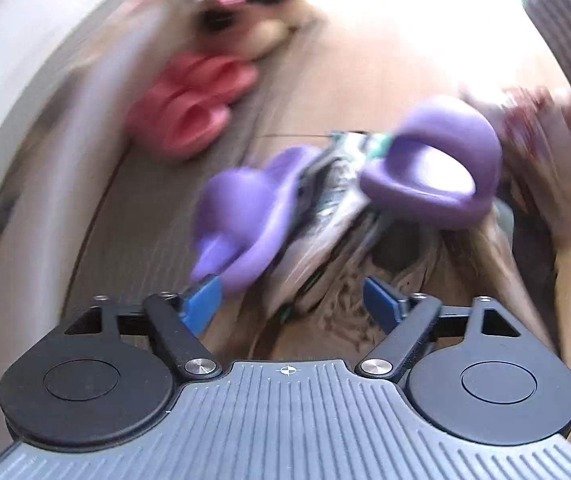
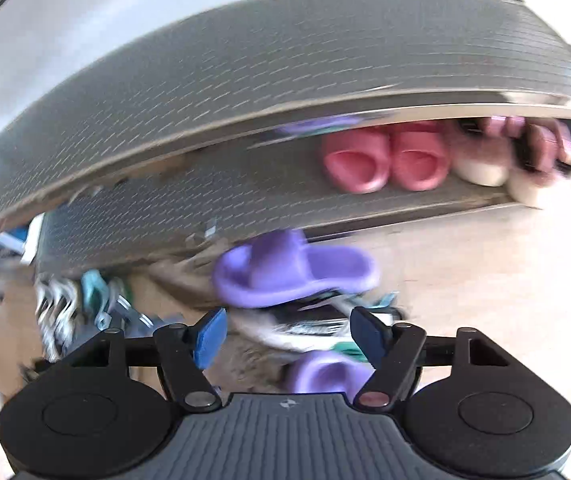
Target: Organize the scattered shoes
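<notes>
Two purple slippers lie in a heap on the wooden floor, one on the left, one on the right, with a grey-white sneaker between them. My left gripper is open and empty just above the heap. In the right wrist view my right gripper is open and empty over the same heap, with one purple slipper ahead of it and the other under it. A pair of pink slippers stands on the grey shoe rack's lower shelf. Both views are blurred.
The pink slippers and cream and pink shoes line the left side. Brown patterned shoes lie beside the heap. More sneakers lie on the floor left of the rack. A white wall stands behind the rack.
</notes>
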Available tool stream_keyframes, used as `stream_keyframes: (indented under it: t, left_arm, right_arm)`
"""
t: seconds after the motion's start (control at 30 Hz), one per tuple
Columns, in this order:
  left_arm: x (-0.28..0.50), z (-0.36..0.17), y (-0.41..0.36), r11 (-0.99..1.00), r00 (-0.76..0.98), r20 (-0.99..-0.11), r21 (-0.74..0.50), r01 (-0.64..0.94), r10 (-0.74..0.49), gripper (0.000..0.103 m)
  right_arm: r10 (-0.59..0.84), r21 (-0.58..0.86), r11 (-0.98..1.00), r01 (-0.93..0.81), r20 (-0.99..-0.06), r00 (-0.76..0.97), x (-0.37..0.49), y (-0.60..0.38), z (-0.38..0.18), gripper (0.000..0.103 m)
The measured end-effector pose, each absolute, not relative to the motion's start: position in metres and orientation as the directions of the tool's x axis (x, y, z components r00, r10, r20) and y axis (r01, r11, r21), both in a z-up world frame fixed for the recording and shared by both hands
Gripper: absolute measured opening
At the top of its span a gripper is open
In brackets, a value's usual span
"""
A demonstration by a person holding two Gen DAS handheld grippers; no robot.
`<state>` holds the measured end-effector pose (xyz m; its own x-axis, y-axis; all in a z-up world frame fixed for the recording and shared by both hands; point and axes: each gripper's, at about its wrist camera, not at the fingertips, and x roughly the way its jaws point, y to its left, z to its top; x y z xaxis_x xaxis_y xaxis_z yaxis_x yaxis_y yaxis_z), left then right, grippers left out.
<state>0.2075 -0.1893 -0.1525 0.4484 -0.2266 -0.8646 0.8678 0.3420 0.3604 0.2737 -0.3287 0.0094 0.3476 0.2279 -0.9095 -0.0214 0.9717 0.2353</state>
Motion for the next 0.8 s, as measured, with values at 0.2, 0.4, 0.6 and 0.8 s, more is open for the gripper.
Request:
stream_keyframes:
  t: [0.2,0.4,0.6,0.8]
  left_arm:
    - [0.248,-0.172,-0.215,0.359,0.296,-0.922,0.195,0.913,-0.251,0.056]
    - [0.284,-0.190,-0.227,0.342,0.214,-0.956,0.136,0.930,-0.201,0.056]
    - [0.289,-0.219,-0.242,0.187,0.206,-0.975,0.188,0.964,-0.080,0.063]
    - [0.284,-0.251,-0.255,0.123,0.207,-0.978,0.206,0.971,0.004,0.067]
  right_arm:
    - [0.277,0.322,0.946,0.035,-0.861,0.427,0.276,-0.363,0.035,0.078]
    - [0.353,0.404,0.915,0.016,-0.817,0.456,0.272,-0.374,0.053,0.083]
    - [0.365,0.421,0.907,0.017,-0.805,0.468,0.271,-0.377,0.061,0.085]
    - [0.362,0.426,0.904,0.033,-0.805,0.470,0.270,-0.382,0.061,0.087]
